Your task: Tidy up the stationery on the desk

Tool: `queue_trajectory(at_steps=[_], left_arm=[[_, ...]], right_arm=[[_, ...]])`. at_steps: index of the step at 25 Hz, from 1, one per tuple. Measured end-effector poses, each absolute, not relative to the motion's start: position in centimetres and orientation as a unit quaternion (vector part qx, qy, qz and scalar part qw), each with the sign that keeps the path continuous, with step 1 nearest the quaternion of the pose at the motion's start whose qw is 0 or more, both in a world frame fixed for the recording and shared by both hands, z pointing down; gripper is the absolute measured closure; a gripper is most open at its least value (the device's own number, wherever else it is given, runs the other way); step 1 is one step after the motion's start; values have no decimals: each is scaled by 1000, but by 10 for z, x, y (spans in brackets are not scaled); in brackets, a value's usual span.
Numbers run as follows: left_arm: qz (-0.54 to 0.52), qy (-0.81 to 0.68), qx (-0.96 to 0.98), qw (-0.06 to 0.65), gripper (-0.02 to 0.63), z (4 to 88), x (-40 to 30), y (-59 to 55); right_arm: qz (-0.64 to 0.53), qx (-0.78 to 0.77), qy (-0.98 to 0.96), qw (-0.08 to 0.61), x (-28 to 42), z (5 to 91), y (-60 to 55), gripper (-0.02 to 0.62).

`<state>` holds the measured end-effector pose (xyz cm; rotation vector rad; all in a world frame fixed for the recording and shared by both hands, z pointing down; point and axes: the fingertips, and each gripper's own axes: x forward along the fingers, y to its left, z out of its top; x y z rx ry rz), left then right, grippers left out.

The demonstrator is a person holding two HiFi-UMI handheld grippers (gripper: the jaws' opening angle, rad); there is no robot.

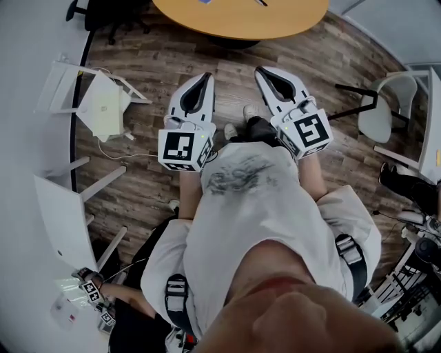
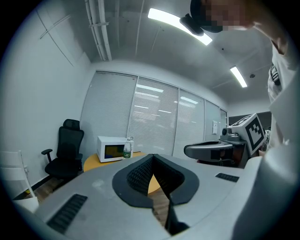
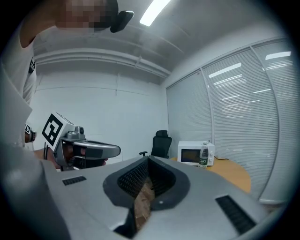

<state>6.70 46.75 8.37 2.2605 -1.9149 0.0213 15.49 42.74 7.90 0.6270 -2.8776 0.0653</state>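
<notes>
I hold both grippers side by side in front of the person's chest, above the wooden floor. The left gripper (image 1: 204,78) (image 2: 152,156) is shut, its dark pads meeting at the tip with nothing between them. The right gripper (image 1: 266,72) (image 3: 147,160) is shut and empty too. Ahead stands the round orange desk (image 1: 241,19) (image 2: 92,162) (image 3: 232,174), some way beyond the jaws. A white microwave (image 2: 111,149) (image 3: 191,153) and a small bottle (image 2: 127,149) (image 3: 203,157) stand on it. No stationery can be made out on it from here.
A black office chair (image 1: 109,14) (image 2: 68,149) (image 3: 161,142) stands left of the desk. White folding furniture (image 1: 103,105) lines the left wall, and a white chair (image 1: 384,109) stands at the right. Another person's hand with marker cubes (image 1: 95,295) is at the lower left.
</notes>
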Motion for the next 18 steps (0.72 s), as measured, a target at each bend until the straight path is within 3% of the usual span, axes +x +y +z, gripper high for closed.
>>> queue_trajectory(at_steps=[18], left_arm=[[30,-672,732,105,598,102,14,339]], right_arm=[[37,168,-980,101,98,97,293,532]])
